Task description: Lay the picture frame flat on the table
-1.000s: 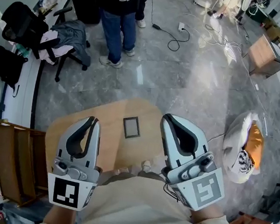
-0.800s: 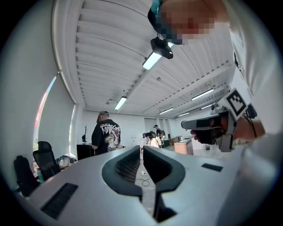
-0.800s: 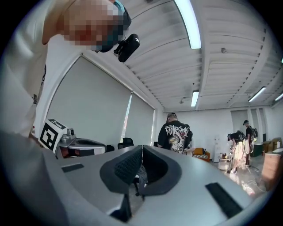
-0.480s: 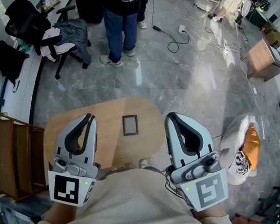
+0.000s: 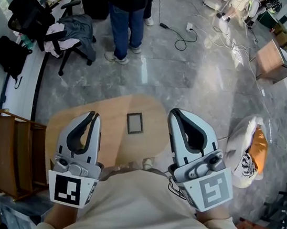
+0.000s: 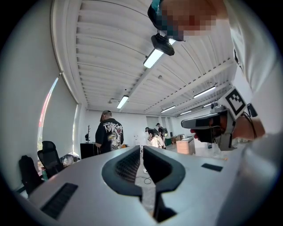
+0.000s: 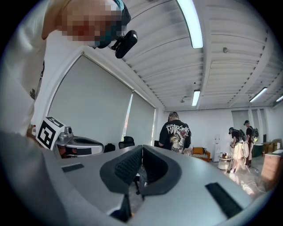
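Note:
A small dark picture frame (image 5: 135, 123) lies flat on the round wooden table (image 5: 109, 113), seen far below in the head view. Both grippers are held high, close to the head camera and well above the table. My left gripper (image 5: 94, 115) is shut with nothing in it, hanging left of the frame. My right gripper (image 5: 176, 114) is shut and empty too, to the frame's right. In the left gripper view the left gripper (image 6: 141, 149) points out across the room, jaws together. The right gripper (image 7: 142, 148) looks the same in its own view. Neither gripper view shows the frame.
A person in jeans (image 5: 126, 19) stands on the marble floor beyond the table. An office chair draped with clothes (image 5: 69, 37) is at back left. A wooden rack (image 5: 13, 156) stands left of the table, and a white bag (image 5: 252, 150) lies to its right. Cables (image 5: 181, 37) trail across the floor.
Both grippers stay shut and hardly move. The head view shifts slightly. The frame stays flat in the same place on the table.

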